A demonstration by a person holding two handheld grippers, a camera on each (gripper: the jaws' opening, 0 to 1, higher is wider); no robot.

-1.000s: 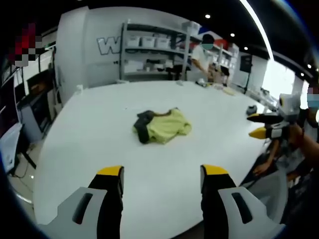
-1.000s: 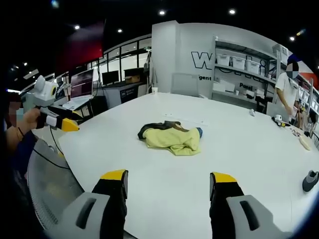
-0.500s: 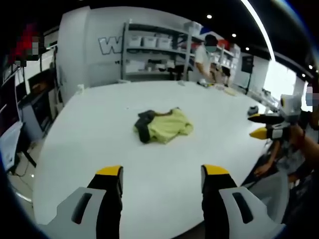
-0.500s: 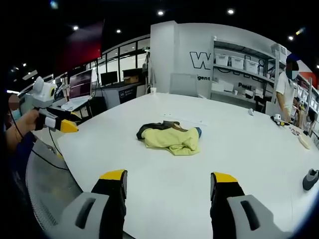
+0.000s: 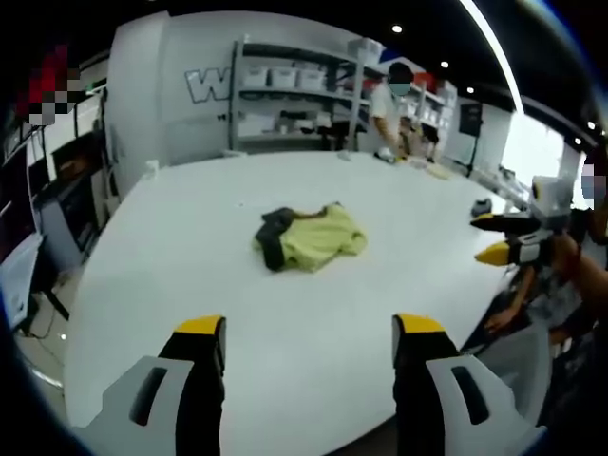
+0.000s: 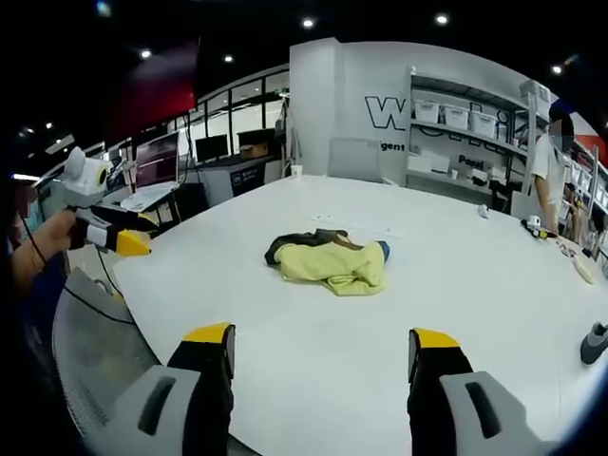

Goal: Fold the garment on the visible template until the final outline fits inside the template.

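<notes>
We see big white table (image 5: 190, 275) (image 6: 456, 285). Crumpled yellow-and-dark garment (image 5: 309, 237) (image 6: 332, 261) lies near its middle. Small dark object (image 6: 594, 342) sits at right edge; small items (image 6: 556, 242) at far edge.

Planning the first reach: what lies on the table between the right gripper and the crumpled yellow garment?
Only bare white table. In the right gripper view, nothing sits between the open right gripper and the yellow garment.

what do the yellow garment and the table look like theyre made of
Yellow garment: looks like soft, matte knit fabric, probably cotton jersey; it lies crumpled in limp folds with no shine, and a darker part shows at one end. Exact fibre can't be told.

Table: smooth, hard white top, likely laminate or painted board; it is even and seamless with a faint sheen and no grain.
</notes>
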